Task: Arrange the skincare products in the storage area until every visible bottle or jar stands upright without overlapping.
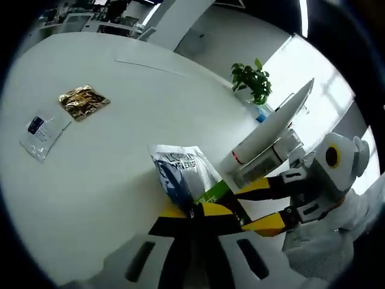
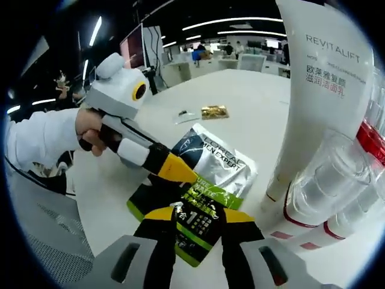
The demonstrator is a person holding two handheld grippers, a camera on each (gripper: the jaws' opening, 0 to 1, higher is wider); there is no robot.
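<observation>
My left gripper [image 1: 192, 212] is shut on the lower edge of a silver and blue sachet [image 1: 180, 171] that lies on the white table [image 1: 102, 180]. A green and black packet [image 1: 218, 194] lies partly under that sachet. In the right gripper view the left gripper [image 2: 180, 170], held by a hand in a white sleeve, pinches the sachet [image 2: 213, 158] where it meets the packet [image 2: 192, 226]. My right gripper [image 2: 198, 217] is open, its fingers either side of the packet's near end. A white tube [image 2: 325, 90] stands upright beside clear bottles [image 2: 328, 186] with red bands.
A gold sachet [image 1: 84, 101] and a small clear sachet with a blue label [image 1: 43, 132] lie far out on the table. A potted plant [image 1: 252, 81] stands behind the white tube [image 1: 271, 129]. Office desks and chairs lie beyond the table's far edge.
</observation>
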